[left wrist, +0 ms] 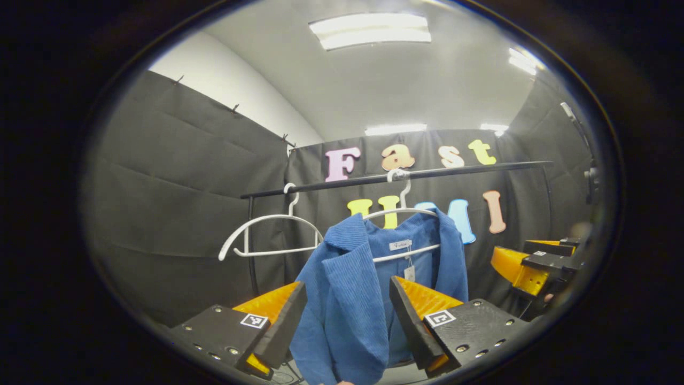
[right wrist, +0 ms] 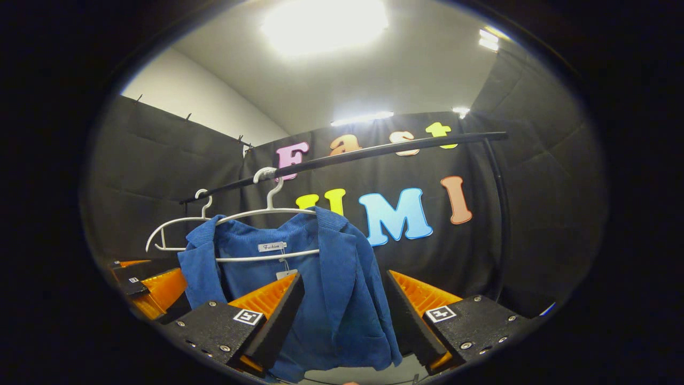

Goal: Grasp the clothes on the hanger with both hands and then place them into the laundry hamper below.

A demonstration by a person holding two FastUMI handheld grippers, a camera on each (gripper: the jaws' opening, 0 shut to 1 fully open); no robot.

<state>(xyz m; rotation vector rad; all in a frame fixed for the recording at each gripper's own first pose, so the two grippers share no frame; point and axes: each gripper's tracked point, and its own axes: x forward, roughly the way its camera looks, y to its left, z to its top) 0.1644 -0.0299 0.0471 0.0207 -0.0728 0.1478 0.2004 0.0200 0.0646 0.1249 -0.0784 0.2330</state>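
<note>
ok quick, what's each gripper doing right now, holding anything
left gripper: open, jaws either side of the blue jacket, not gripping.
right gripper: open, same, nothing held.

Both cams low, tilted up, near shared jacket [left wrist: 352, 289] [right wrist: 326, 289] & rail [left wrist: 395, 179].

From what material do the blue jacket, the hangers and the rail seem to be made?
Blue jacket: soft ribbed cloth, probably corduroy, shown by fine vertical ridges and a matte look. White hangers: thin, smooth and slightly glossy, likely plastic or coated wire; it is unclear which. Rail: a dark, slim round bar, probably painted metal.
</note>
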